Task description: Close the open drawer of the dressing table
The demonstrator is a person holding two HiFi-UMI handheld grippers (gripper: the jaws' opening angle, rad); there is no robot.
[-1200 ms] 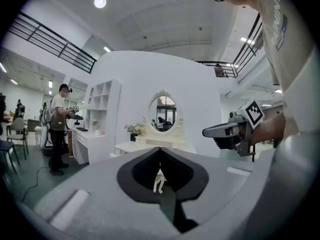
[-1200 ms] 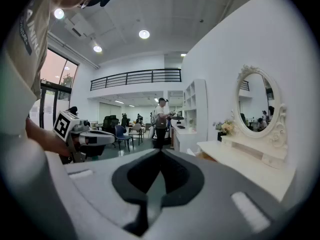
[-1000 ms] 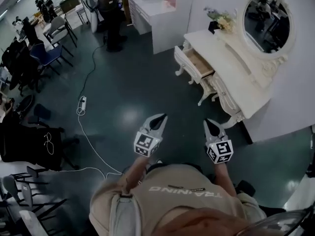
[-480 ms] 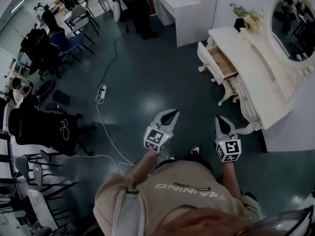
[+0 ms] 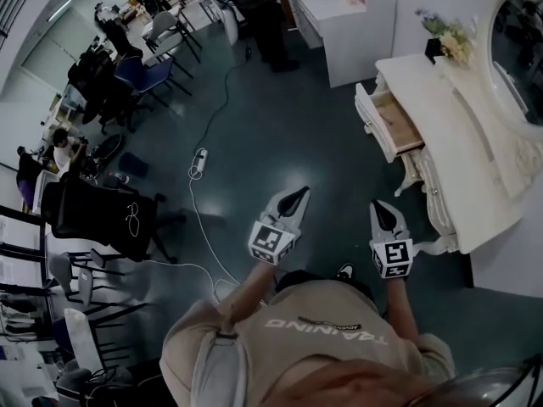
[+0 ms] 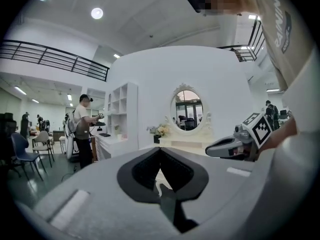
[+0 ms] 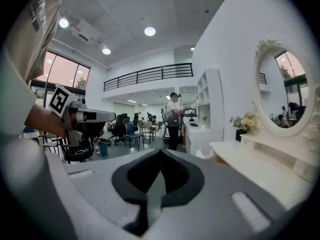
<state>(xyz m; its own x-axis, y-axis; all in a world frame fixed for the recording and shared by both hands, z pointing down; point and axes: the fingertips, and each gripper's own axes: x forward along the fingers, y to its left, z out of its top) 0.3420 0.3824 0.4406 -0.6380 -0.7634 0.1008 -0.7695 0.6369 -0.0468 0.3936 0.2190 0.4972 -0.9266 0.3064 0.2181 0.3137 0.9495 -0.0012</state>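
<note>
The white dressing table [image 5: 458,168] stands at the right of the head view, with an oval mirror [image 5: 519,25] and flowers [image 5: 450,34] at its back. Its left drawer [image 5: 392,124] is pulled out and shows a wooden inside. My left gripper [image 5: 296,195] and right gripper [image 5: 382,207] hang over the dark floor, well short of the drawer, both shut and empty. In the left gripper view my left gripper [image 6: 160,151] points at the mirror [image 6: 186,106]. In the right gripper view my right gripper [image 7: 160,153] has the table top [image 7: 255,160] on its right.
A power strip [image 5: 199,161] with a white cable lies on the floor to the left. A black chair [image 5: 100,219] and more chairs stand at the far left. A person [image 5: 261,11] stands by a white desk [image 5: 344,11] beyond the table.
The whole scene has slid in the head view: the dressing table now sits further right and the drawer looks larger. Both grippers keep their pose, shut, in front of the body.
</note>
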